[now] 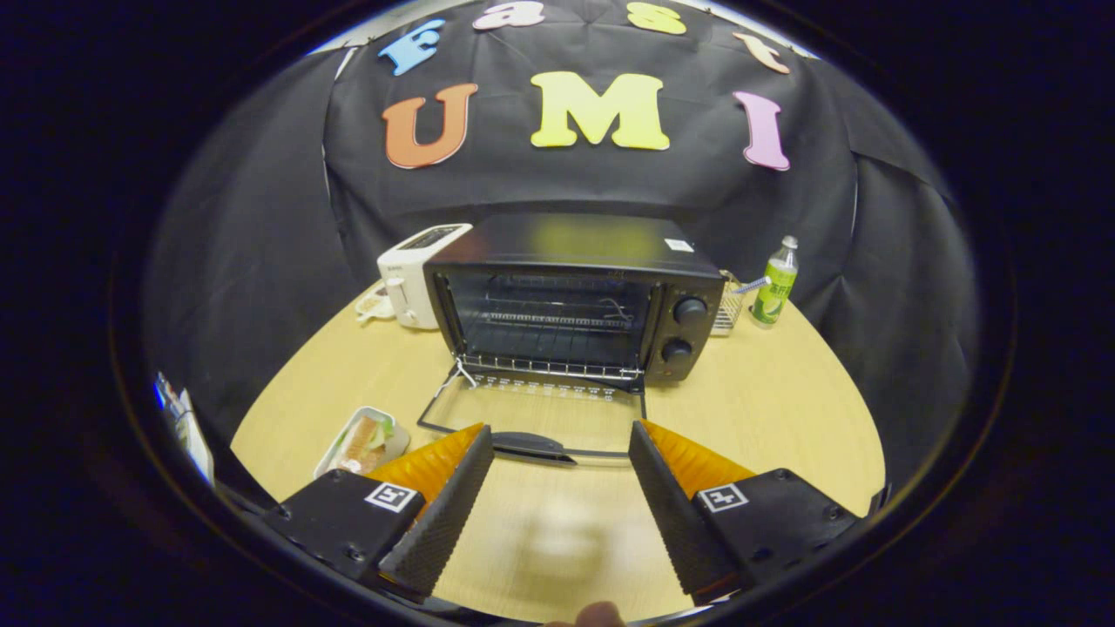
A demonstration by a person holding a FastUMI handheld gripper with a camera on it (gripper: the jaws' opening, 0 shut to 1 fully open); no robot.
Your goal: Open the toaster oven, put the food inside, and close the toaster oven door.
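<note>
A black toaster oven (575,296) stands on the wooden table (766,409) beyond my fingers. Its glass door (531,418) is folded all the way down, flat toward me, with its handle (531,446) just ahead of my fingertips. The wire rack (549,366) inside is bare. The food, a sandwich in a shallow white dish (361,440), lies on the table to the left of the door, right beside my left finger (440,505). My gripper (562,440) is open, fingers wide apart with nothing between them.
A white pop-up toaster (418,274) stands against the oven's left side, with a small plate behind it. A green drink bottle (775,283) and a wire basket (730,309) are to the oven's right. Two knobs (684,329) sit on the oven's front right.
</note>
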